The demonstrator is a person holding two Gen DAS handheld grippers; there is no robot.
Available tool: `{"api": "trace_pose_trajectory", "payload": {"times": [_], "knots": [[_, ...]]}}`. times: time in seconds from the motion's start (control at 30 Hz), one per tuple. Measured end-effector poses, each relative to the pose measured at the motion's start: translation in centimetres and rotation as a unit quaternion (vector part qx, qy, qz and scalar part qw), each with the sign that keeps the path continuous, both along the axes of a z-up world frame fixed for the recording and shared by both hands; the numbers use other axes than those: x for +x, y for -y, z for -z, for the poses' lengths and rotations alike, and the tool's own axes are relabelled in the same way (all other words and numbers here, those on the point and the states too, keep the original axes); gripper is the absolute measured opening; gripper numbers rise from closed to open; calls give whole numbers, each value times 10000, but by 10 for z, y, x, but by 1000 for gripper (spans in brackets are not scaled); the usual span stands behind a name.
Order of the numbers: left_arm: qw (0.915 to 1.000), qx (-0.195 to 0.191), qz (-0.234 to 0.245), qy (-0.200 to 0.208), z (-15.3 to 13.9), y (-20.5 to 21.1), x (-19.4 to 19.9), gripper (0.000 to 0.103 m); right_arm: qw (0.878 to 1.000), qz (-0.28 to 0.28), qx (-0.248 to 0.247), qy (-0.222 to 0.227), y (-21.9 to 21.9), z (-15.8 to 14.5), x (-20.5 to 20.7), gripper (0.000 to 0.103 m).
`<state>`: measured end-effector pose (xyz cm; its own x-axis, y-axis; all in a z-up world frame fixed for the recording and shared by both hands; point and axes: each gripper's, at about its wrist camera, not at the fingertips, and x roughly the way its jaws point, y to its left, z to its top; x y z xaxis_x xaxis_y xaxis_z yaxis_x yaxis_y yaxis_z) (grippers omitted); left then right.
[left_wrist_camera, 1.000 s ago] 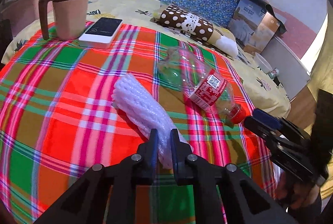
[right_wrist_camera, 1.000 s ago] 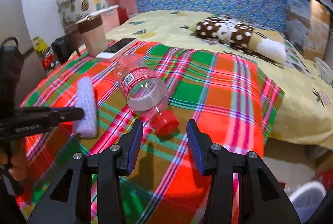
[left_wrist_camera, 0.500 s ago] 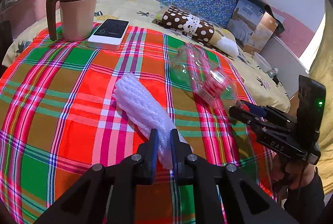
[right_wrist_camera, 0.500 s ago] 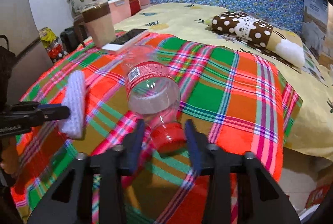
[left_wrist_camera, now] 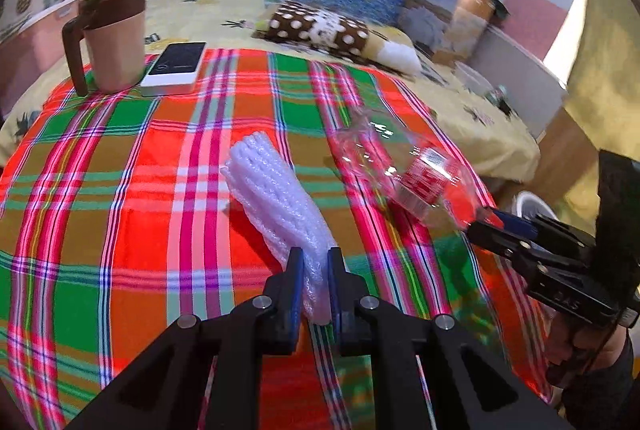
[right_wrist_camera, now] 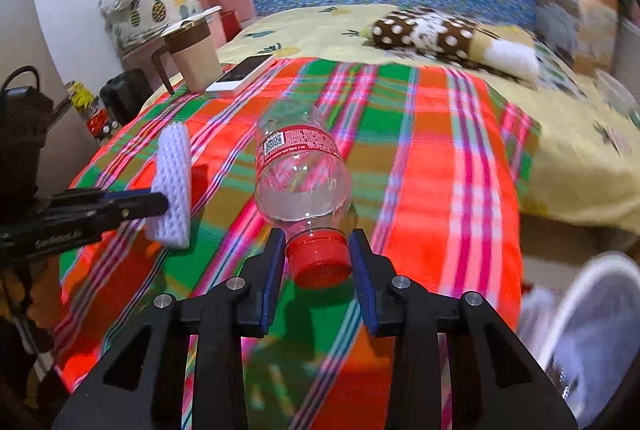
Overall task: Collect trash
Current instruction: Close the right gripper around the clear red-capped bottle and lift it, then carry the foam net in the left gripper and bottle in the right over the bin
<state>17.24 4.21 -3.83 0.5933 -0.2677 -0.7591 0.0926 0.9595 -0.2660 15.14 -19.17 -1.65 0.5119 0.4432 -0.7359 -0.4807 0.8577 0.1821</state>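
1. My left tool is pinching the near end of a white foam net sleeve, its pads pressed tight on it.
2. In the right wrist view that sleeve hangs off the cloth, with its shadow on the plaid below.
3. My right tool is pinching the red cap of a clear plastic bottle; its jaws have just been closing, and the pads touch both sides of the cap.
4. The bottle has a red label and points away from me, base at the far end; the left wrist view shows it tilted above the right side of the plaid cloth, blurred.
5. The cloth covers the bed.
6. At the far left corner stand a brown-lidded mug and a phone just beside it.
7. A dotted pillow lies farther back.
8. A white bin shows low at the right, off the bed.
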Motion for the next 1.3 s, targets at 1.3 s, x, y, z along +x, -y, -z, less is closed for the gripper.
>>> {"api": "trace_pose_trajectory", "payload": {"times": [1.3], "knots": [[9951, 79, -969, -187, 27, 20, -40, 36, 9987, -283, -375, 175, -20, 5, -18, 63]]}}
